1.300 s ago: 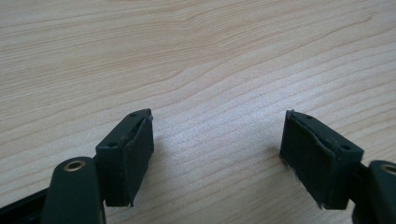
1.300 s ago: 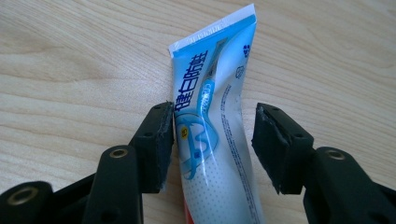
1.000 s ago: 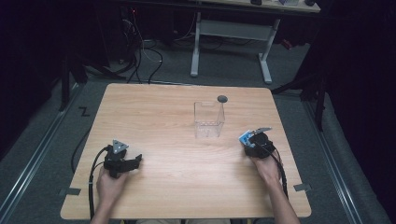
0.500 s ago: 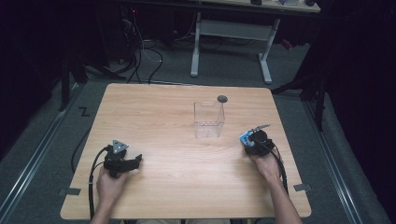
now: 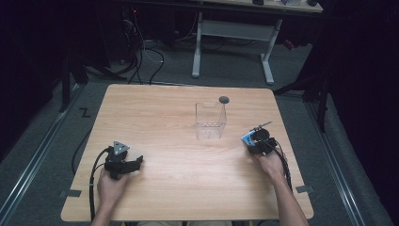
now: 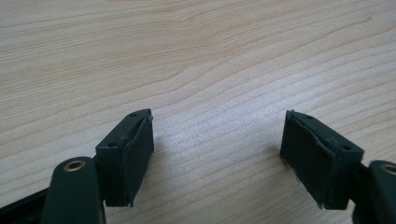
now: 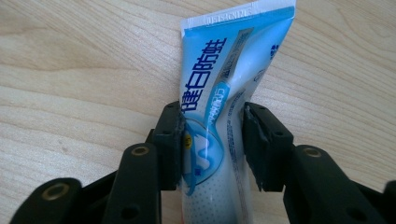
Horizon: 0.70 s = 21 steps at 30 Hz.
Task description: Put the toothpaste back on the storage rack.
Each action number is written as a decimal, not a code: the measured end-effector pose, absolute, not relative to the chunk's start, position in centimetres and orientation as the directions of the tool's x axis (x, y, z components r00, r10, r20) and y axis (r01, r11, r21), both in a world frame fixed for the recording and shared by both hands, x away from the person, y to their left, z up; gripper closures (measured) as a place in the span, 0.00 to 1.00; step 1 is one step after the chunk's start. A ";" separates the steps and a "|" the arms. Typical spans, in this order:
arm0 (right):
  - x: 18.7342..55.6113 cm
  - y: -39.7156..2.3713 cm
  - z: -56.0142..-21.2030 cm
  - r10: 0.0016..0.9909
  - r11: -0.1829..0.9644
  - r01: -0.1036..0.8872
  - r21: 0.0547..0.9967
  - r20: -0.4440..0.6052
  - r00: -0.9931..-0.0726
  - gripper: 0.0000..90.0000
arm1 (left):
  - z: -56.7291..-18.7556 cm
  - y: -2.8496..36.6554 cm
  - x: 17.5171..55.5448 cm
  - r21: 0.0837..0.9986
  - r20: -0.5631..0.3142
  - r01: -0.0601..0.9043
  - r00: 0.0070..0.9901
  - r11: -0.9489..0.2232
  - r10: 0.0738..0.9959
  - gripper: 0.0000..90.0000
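A blue and white toothpaste tube lies on the wooden table, its crimped end pointing away from me. My right gripper has just been closing, and both pads now press the tube's sides, pinching it in. In the high view this right gripper sits at the table's right, with the tube's blue end peeking out on its left. My left gripper rests low over bare wood with its jaws wide apart and nothing between them. From above, the left gripper is near the front left.
A clear, empty box-shaped container stands upright near the table's middle, to the back left of the right gripper. A small dark round thing lies behind it. A thin grey stick pokes out just beyond the right gripper.
The right hand has shifted only very slightly over the tube. The left hand and the container have stayed put.
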State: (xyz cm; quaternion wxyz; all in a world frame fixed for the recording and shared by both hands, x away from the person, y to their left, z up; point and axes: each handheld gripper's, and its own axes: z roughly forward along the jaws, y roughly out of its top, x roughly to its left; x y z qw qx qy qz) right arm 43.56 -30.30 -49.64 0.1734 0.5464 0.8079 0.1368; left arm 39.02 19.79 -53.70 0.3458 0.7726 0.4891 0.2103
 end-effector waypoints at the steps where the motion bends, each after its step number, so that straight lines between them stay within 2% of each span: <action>1: 43.6 -30.4 -49.6 0.932 0.362 0.837 0.410 -0.128 -0.340 0.68 | -53.7 19.8 39.0 0.740 -0.013 0.610 0.433 -0.282 0.901 0.29; 8: 44.0 -30.6 -49.1 0.937 0.349 0.856 0.381 -0.131 -0.323 0.79 | -53.7 19.8 39.0 0.740 -0.014 0.610 0.433 -0.282 0.901 0.29; 21: 43.8 -31.3 -48.7 0.946 0.318 0.859 0.402 -0.070 -0.317 0.81 | -53.7 19.8 39.0 0.740 -0.014 0.610 0.434 -0.282 0.901 0.29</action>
